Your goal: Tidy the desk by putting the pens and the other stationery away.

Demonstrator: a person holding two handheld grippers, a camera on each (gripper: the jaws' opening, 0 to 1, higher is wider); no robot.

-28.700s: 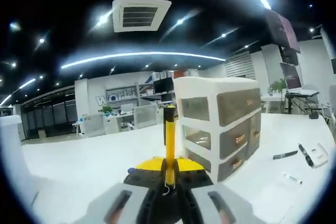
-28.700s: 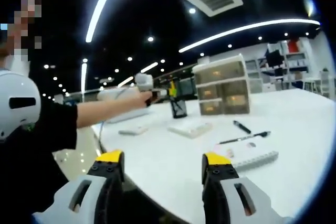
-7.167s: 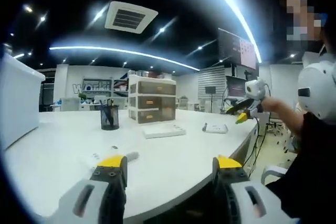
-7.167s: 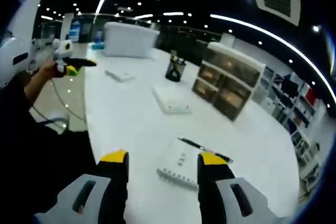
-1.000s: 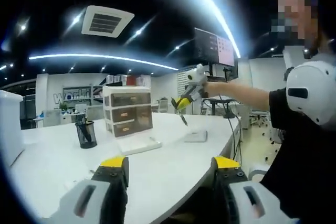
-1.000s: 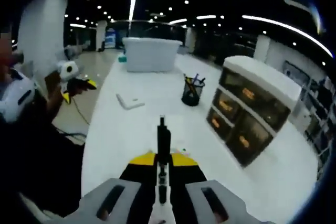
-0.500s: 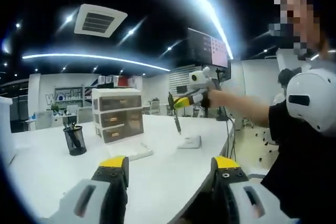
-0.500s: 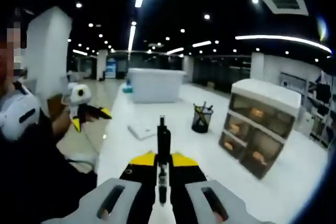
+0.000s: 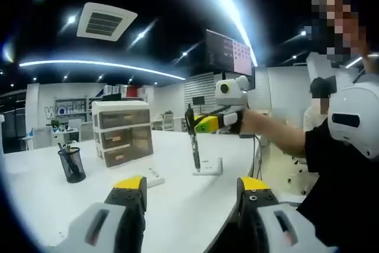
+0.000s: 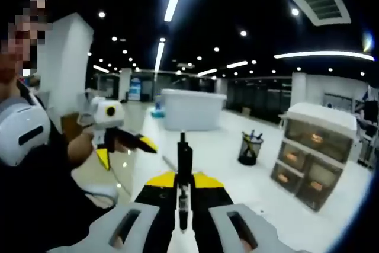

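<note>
Currently, left gripper view, left to right: mesh pen cup [image 9: 71,165] with pens, then the drawer unit [image 9: 122,132], a flat white pad [image 9: 155,177] in front of it, a small white block [image 9: 208,166] near the table [image 9: 177,205] edge, which curves away toward the right; plenty of bare tabletop between the cup and the near edge. Left gripper [image 9: 188,197] low over the table edge, fingers wide apart, nothing between them. Right gripper [image 9: 204,124] is held out over the table by the person's hand, fingers clamped on a black pen [image 9: 193,140] that hangs tip-down above the white block. Right gripper view: left gripper [image 10: 124,144] at left, off the table edge, fingers apart; right gripper's own fingers [image 10: 180,186] are together on the pen [image 10: 183,158], which sticks straight out along the centre line; white bin [image 10: 192,109] behind, pen cup [image 10: 250,149] and drawers [image 10: 314,152] further right, open tabletop around them. Versus half a second ago: pen has swung closer to vertical in the left gripper view; in the right gripper view, cup and drawers have slid further right, likely camera motion; grip unchanged.
</note>
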